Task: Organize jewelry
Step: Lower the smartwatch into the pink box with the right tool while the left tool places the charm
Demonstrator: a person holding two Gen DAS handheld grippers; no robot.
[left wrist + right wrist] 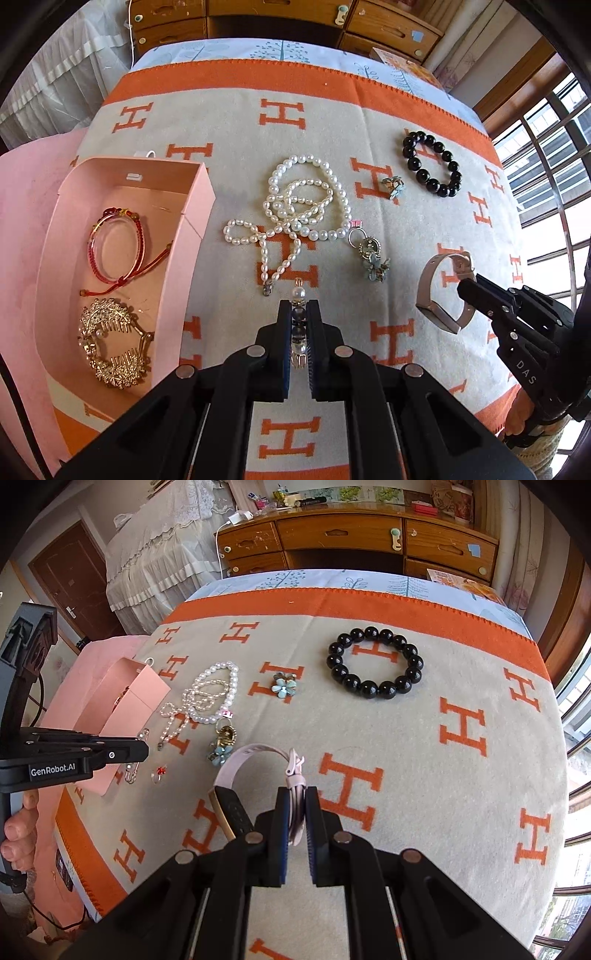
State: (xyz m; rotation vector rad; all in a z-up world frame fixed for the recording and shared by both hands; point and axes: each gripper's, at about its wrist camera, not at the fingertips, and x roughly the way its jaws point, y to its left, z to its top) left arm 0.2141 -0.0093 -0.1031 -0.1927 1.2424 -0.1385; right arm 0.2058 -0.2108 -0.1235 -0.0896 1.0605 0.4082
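two pieces already lie in the pink box (122, 229): a red cord bracelet (114, 251) and a gold hair comb (114, 343). the left claw (299, 314) is clamped on a beaded pin (298, 321); the right claw (295, 805) grips the strap of a pale pink watch (255, 775). left on the blanket (236, 122), printed with orange "h" letters: pearl necklace (303, 206), black bead bracelet (375, 662), flower charms, a small red ring. about a third done, i'd judge. the claws read "genrobot.ai" and "das".

Pink box (125, 698) interior hidden; brooch (298, 325) partly behind fingers.
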